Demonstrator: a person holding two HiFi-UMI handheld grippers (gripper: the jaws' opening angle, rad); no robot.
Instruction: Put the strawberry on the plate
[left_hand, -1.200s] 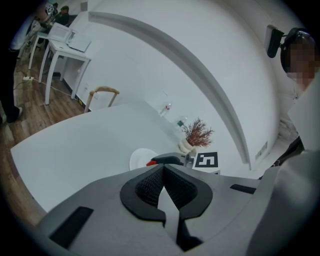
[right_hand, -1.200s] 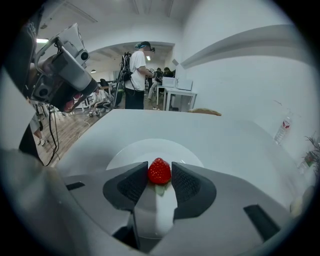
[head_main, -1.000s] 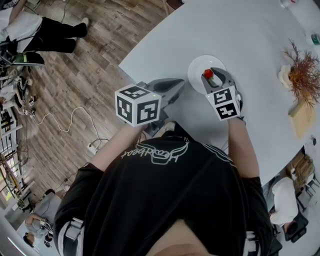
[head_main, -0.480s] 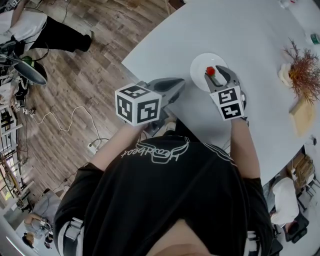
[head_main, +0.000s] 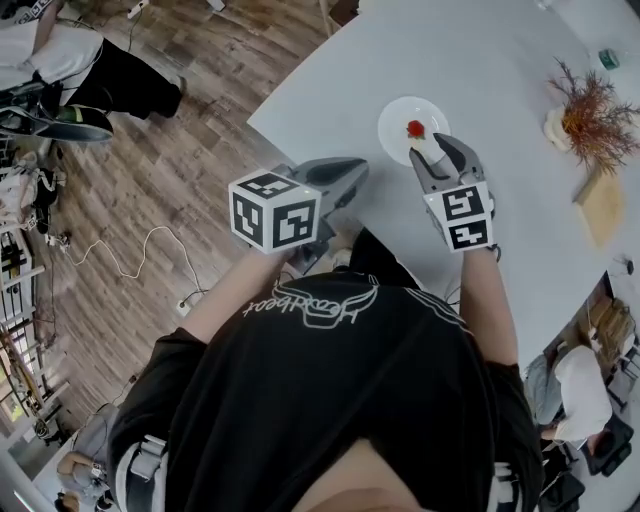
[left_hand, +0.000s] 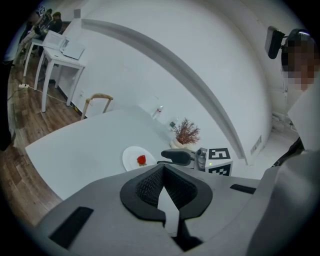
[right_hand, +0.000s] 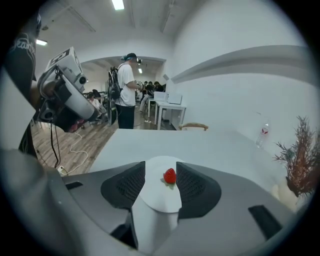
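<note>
The right hand-held gripper (head_main: 436, 150) has been drawn back toward 6 o'clock, its jaws just opened wide and empty. The strawberry (head_main: 415, 128) is left on the plate (head_main: 392, 128), so placement looks done.

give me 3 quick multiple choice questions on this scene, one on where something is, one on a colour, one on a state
1. Where is the strawberry?
A. on the plate
B. beside the plate
C. under the plate

2. What colour is the plate?
A. blue
B. white
C. black

3. How do the right gripper jaws stand?
A. shut on the strawberry
B. shut together, empty
C. apart, empty

Answers:
1 A: the head view shows it lying near the plate's middle.
2 B: every view shows the plate as plain white.
3 C: the right gripper view shows the pads wide apart, having just been opening, with the strawberry on the plate beyond them and nothing pressed between.
</note>
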